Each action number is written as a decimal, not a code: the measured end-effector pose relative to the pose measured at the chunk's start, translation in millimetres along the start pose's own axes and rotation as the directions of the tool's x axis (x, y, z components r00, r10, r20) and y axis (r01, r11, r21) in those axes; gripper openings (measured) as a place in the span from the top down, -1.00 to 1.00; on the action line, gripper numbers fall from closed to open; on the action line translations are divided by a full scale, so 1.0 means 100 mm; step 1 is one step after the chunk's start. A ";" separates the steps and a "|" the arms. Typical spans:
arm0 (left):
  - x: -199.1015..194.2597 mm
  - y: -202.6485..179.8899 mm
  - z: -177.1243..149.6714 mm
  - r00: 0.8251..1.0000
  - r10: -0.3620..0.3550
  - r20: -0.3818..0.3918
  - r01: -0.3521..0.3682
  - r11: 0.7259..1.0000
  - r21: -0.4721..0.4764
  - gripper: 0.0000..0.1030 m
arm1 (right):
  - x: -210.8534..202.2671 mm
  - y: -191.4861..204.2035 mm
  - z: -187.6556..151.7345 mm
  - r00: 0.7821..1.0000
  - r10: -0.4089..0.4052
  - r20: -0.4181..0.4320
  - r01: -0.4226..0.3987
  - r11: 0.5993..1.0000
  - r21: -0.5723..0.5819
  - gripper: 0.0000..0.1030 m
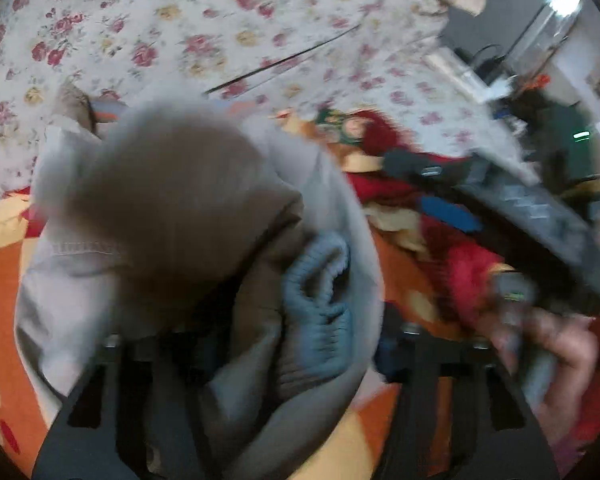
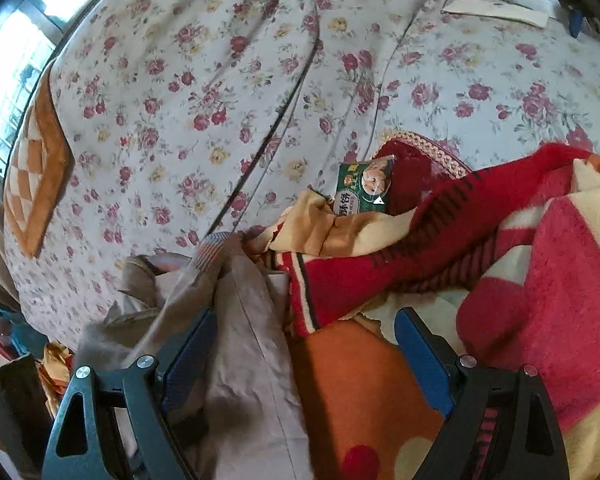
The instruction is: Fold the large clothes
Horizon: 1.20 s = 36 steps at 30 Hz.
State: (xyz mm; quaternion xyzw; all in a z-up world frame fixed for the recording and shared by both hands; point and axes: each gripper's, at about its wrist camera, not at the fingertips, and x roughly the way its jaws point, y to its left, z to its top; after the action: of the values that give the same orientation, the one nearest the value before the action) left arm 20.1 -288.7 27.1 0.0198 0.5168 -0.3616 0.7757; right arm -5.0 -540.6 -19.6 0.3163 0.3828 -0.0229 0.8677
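Note:
A large beige-grey jacket with a blue-grey knit cuff is bunched up right in front of the left wrist camera. My left gripper has the bunched cloth between its wide-set fingers; the picture is blurred and the cloth hides the pads. In the right wrist view the same jacket lies over the left finger of my right gripper, which is open above the jacket and an orange blanket. The other gripper, held in a hand, shows at the right of the left wrist view.
A floral bedsheet covers the bed. A red, cream and orange blanket is heaped at the right. A green snack packet lies on it. An orange checked cushion sits at the bed's left edge. Papers lie far right.

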 end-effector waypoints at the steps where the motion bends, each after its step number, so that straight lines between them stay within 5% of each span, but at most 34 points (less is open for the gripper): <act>1: -0.09 -0.01 0.00 0.999 -0.032 0.003 0.033 0.999 -0.011 -0.32 | -0.02 0.02 -0.01 1.000 0.008 0.003 -0.008 1.000 -0.005 -0.72; 4: -0.51 0.04 -0.05 0.996 -0.077 0.048 0.078 0.997 -0.008 -0.32 | -0.05 0.05 -0.04 0.999 0.043 0.000 -0.043 0.999 -0.005 -0.72; 9: -0.89 0.32 -0.24 0.984 0.092 0.153 -0.090 0.996 -0.019 -0.32 | -0.07 0.14 -0.12 0.992 0.124 -0.022 -0.124 0.992 -0.008 -0.72; 11: -0.82 0.45 -0.36 0.986 0.114 0.124 -0.109 0.993 -0.048 -0.32 | -0.03 0.15 -0.17 0.990 0.135 -0.039 -0.136 0.991 -0.004 -0.72; 14: -0.57 0.53 -0.55 0.997 0.054 0.063 -0.048 0.994 -0.095 -0.32 | 0.06 0.08 -0.27 0.981 0.178 -0.082 -0.174 0.983 0.056 -0.72; 19: -0.08 0.34 -0.55 0.998 0.067 0.023 -0.064 0.993 -0.095 -0.33 | 0.09 -0.02 -0.39 0.958 0.257 -0.124 -0.234 0.957 0.174 -0.72; 25: -0.47 0.42 -0.64 0.999 0.015 0.052 -0.011 0.997 -0.071 -0.33 | -0.21 0.06 -0.56 0.930 0.344 -0.132 -0.322 0.933 0.161 -0.80; 30: -0.90 0.67 -0.83 0.975 0.178 0.133 -0.171 0.983 -0.068 -0.33 | -0.28 0.28 -0.77 0.908 0.371 -0.194 -0.362 0.929 0.082 -0.84; 34: -0.73 0.77 -0.98 0.973 0.219 0.070 -0.215 0.974 -0.065 -0.33 | -0.09 0.54 -0.90 0.898 0.357 -0.258 -0.363 0.931 0.027 -0.83; 35: -0.67 0.77 -1.02 0.975 0.215 0.057 -0.212 0.975 -0.066 -0.33 | -0.05 0.60 -0.92 0.899 0.351 -0.262 -0.362 0.932 0.006 -0.78; 36: -0.62 0.77 -1.03 0.976 0.213 0.049 -0.209 0.976 -0.064 -0.33 | -0.01 0.66 -0.95 0.905 0.338 -0.257 -0.357 0.934 -0.030 -0.33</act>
State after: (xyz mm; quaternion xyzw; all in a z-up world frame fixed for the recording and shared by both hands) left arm -28.6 -157.1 3.3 0.0418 0.5003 -0.2623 0.8241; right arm -48.7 -434.3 -31.2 0.3463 0.4262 0.1864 0.8147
